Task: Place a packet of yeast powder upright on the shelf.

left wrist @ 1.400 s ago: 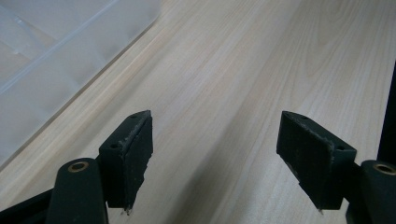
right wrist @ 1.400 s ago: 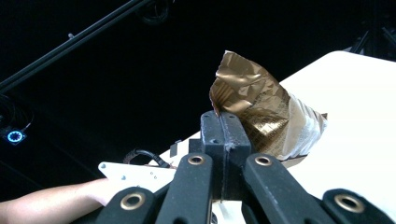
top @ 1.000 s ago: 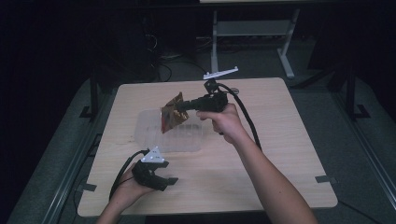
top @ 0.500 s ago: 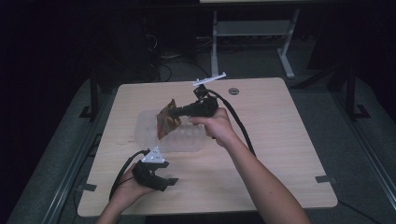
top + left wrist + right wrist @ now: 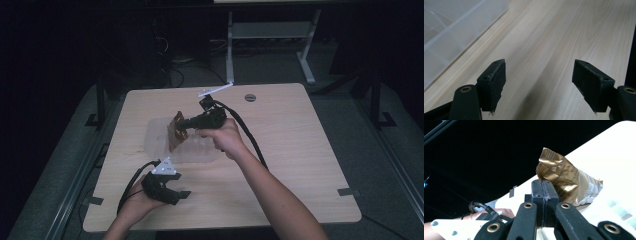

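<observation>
Right gripper (image 5: 184,123) was clamped tight on a gold foil packet (image 5: 176,132), jaws pressed together with the crumpled edge of the foil pinched between them. In the right gripper view the packet (image 5: 566,181) stuck out past the jaw tips (image 5: 544,185), wrinkled, with printed text on one face. From the high view the packet hung just above the left half of a clear plastic compartment box (image 5: 155,137); whether it touched the box couldn't be told. The box sat on the wooden table (image 5: 300,145), left of centre. The right hand (image 5: 226,139) gripped the tool from the right side, cable trailing back along the forearm toward the near edge.

Left gripper (image 5: 176,192) rested low at the near left of the table, held in the left hand (image 5: 137,202), jaws spread wide with nothing between them. In the left gripper view the open jaws (image 5: 539,82) framed bare wood, and the box corner (image 5: 456,27) lay to the far left, well apart from the pads. Grey three-cornered plate (image 5: 165,167) sat on top of the left gripper.
</observation>
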`<act>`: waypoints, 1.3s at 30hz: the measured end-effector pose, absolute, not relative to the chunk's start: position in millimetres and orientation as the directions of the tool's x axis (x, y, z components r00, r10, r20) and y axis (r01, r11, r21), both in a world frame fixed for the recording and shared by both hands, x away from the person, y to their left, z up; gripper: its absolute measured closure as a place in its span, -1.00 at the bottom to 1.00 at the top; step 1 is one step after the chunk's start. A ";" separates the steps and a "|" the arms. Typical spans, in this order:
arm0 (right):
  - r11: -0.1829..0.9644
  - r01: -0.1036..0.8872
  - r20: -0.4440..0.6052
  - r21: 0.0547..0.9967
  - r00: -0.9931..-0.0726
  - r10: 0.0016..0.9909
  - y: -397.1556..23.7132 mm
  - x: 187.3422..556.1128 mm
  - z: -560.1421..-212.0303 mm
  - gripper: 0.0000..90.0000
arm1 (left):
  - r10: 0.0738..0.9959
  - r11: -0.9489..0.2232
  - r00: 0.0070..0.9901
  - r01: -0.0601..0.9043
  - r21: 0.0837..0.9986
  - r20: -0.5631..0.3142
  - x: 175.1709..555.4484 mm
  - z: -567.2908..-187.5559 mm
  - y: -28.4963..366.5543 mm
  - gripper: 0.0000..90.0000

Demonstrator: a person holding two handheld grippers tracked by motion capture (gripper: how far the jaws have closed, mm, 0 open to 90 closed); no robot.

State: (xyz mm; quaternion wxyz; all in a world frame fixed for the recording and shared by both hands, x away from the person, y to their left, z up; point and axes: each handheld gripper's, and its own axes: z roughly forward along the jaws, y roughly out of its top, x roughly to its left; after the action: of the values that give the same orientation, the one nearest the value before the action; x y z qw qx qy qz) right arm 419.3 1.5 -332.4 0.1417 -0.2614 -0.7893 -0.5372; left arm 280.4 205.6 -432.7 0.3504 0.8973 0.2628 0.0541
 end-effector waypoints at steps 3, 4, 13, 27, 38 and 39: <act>0.290 0.563 0.501 0.774 -0.825 0.263 5.6 420.0 -333.7 0.99 | 0.513 -0.608 0.853 0.440 0.661 -0.096 279.8 -433.4 204.4 -0.41; 0.292 0.562 0.501 0.774 -0.825 0.261 7.5 420.2 -334.2 0.99 | 0.511 -0.610 0.855 0.436 0.661 -0.093 279.9 -433.4 204.3 -0.41; 0.308 0.564 0.495 0.766 -0.823 0.278 22.5 423.7 -341.7 0.96 | 0.509 -0.607 0.855 0.442 0.661 -0.104 279.1 -434.6 202.9 -0.41; 0.305 0.523 0.440 0.796 -0.846 0.302 16.7 419.9 -330.2 0.57 | 0.508 -0.613 0.856 0.437 0.658 -0.094 280.6 -434.3 204.1 -0.41; 0.353 0.466 0.371 0.811 -0.877 0.305 1.7 405.4 -321.4 0.83 | 0.520 -0.602 0.849 0.444 0.664 -0.096 280.4 -433.3 209.5 -0.39; 0.358 0.461 0.360 0.812 -0.879 0.313 0.2 403.3 -321.0 0.86 | 0.519 -0.606 0.851 0.434 0.667 -0.083 280.4 -432.3 211.1 -0.36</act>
State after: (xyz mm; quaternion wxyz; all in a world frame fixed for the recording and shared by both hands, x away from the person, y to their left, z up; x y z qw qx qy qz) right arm 403.3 0.2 -321.0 0.0714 -0.2357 -0.8209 -0.5152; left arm 280.4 211.1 -432.3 0.3552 0.8941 0.2664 0.0593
